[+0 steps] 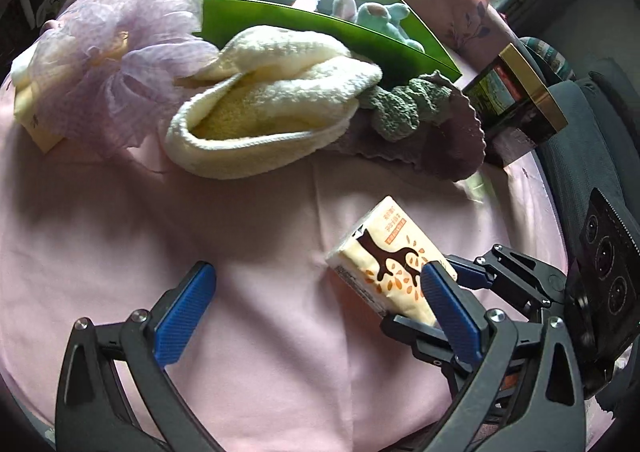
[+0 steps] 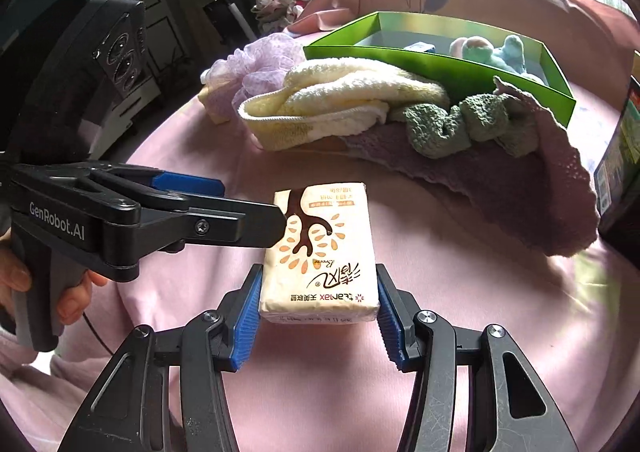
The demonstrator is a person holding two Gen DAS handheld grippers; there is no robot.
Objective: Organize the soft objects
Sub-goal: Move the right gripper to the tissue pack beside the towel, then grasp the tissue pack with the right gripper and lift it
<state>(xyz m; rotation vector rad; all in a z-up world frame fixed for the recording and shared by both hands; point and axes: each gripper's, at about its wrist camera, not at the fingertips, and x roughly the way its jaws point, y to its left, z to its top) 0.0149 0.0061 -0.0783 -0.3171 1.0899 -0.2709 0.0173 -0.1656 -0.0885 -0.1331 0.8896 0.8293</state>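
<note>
Tissues [image 2: 320, 252] sit squeezed between my right claw's [image 2: 319, 312] blue pads; my left claw [image 1: 316, 304] hangs wide open nearby.

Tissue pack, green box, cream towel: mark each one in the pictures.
tissue pack [image 2: 320, 252], right wrist view, on the printed top face.
green box [image 2: 440, 69], right wrist view, on its near outer wall.
cream towel [image 1: 272, 99], left wrist view, on the middle of the folded bundle.

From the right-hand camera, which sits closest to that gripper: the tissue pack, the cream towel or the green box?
1. Tissue pack, between the right gripper's jaws.
2. Cream towel, farther back, left of centre.
3. Green box, behind the towel.
</note>
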